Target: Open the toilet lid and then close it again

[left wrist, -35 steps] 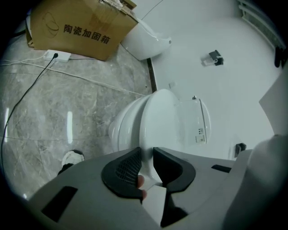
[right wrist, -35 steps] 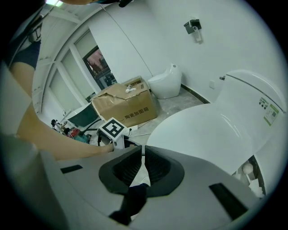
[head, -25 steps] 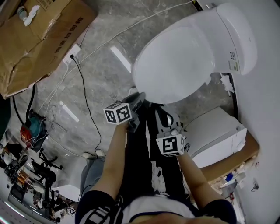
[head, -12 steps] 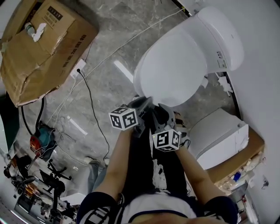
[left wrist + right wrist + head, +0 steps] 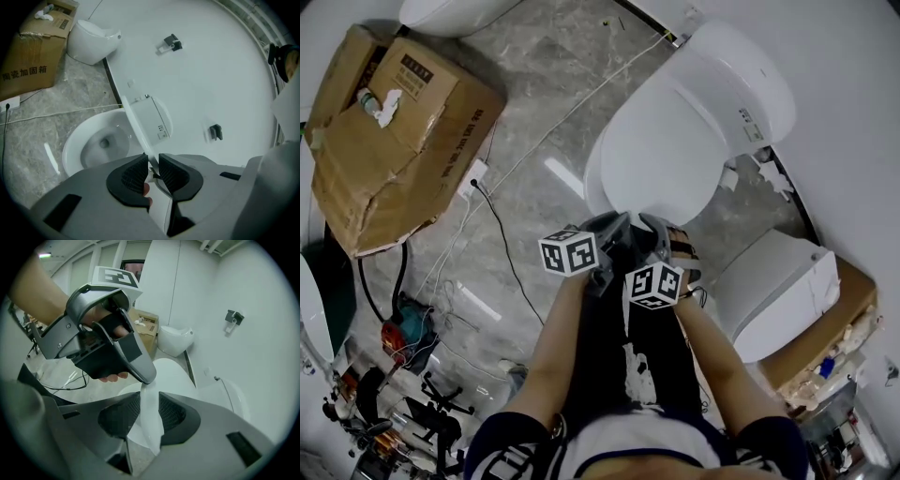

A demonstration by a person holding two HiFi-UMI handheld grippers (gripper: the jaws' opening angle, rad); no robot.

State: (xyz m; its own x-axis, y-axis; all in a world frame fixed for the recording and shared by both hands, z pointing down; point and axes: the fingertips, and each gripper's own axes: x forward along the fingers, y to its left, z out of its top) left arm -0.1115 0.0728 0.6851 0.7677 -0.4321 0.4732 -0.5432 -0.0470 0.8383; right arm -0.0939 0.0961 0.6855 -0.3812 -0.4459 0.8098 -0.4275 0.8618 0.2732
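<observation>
Half of the opening step looks done to us: the toilet lid [image 5: 670,150] stands tilted clear of the bowl [image 5: 98,140], but it is not yet fully upright. Our left gripper [image 5: 153,166] has its fingers [image 5: 133,173] pinched on the lid's front edge and carries it. Our right gripper [image 5: 150,414] has just been opening its fingers, which stand slack round the same edge and grip nothing. We judge that the rest of the lift and the whole closing remain.
</observation>
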